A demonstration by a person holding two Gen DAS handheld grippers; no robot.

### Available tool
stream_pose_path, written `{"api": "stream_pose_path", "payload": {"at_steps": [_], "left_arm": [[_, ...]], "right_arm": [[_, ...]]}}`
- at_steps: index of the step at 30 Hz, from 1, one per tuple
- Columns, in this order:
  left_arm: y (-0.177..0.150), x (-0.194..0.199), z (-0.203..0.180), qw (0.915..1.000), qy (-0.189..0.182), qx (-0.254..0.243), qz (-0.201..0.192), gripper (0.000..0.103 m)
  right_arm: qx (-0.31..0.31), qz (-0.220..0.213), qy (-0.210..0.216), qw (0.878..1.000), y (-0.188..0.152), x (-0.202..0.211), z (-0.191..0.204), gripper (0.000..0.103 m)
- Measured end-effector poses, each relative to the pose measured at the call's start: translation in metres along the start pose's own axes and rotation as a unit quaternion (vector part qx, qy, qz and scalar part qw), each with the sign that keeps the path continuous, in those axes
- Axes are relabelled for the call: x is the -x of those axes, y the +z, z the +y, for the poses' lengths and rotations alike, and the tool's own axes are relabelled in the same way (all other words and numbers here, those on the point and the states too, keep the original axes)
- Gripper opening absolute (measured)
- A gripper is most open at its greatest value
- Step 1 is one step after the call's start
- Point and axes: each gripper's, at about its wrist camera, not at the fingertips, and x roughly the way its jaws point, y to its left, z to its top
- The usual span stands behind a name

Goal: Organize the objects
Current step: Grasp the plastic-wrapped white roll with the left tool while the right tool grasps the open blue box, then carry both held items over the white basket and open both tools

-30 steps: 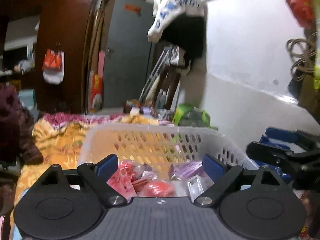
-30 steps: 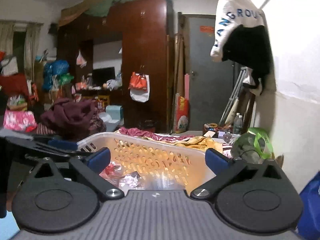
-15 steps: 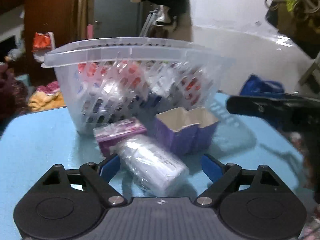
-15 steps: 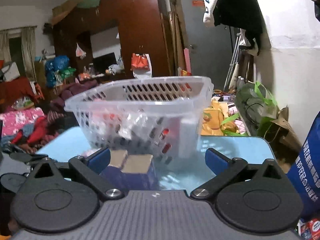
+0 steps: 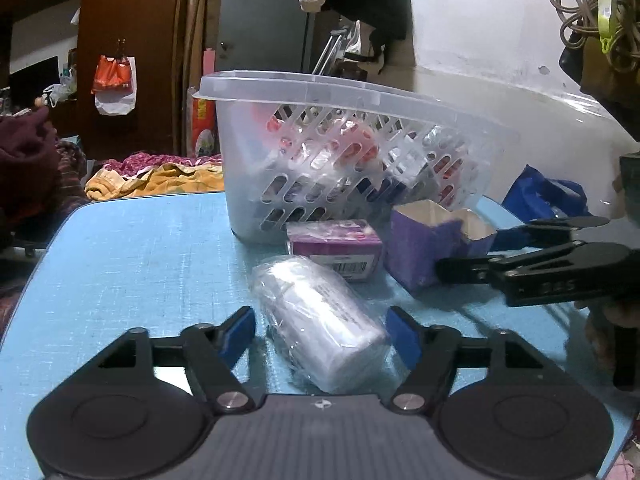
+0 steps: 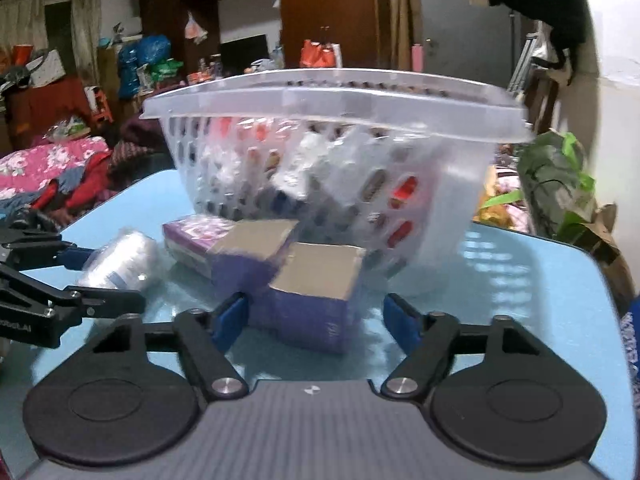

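Observation:
A clear perforated plastic basket (image 5: pixel 312 88) (image 6: pixel 332 92) with several packets inside stands on the blue table (image 5: pixel 132 256). In front of it lie a clear-wrapped white bundle (image 5: pixel 320 320) (image 6: pixel 124 256), a flat purple box (image 5: pixel 332 244) (image 6: pixel 196 236) and an open purple carton (image 5: pixel 432 248) (image 6: pixel 312 300). My left gripper (image 5: pixel 320 336) is open, its fingers on either side of the wrapped bundle. My right gripper (image 6: pixel 316 316) is open, its fingers on either side of the purple carton. Neither jaw touches its object.
A blue bag (image 5: pixel 540 196) lies at the table's right edge by the white wall (image 5: pixel 500 32). A green bag (image 6: pixel 560 184) sits beyond the table. Clothes and bedding (image 6: pixel 48 176) lie past the left edge. A wooden wardrobe (image 5: pixel 128 48) stands behind.
Both grippers came down from above the basket to table height and moved in. The left now straddles the wrapped bundle, the right straddles the purple carton. Both stayed open.

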Motion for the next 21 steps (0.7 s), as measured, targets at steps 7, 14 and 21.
{"api": "stream_pose_path", "payload": {"at_steps": [7,14,21], "left_arm": [[-0.001,-0.005,-0.002,1.0000,0.004,-0.001,0.003,0.078],[-0.005,0.006,0.004,0.9997,0.009,0.009,-0.020,0.065],[-0.001,0.054,0.002,0.9927,-0.033,0.007,-0.116,0.064]], "right_arm": [[-0.002,-0.017,-0.019,1.000,-0.013,0.022,-0.005,0.047],[-0.017,-0.046,-0.027,0.998,-0.021,0.052,-0.011,0.047],[-0.028,-0.105,-0.001,0.994,-0.018,0.089,-0.001,0.047]]}}
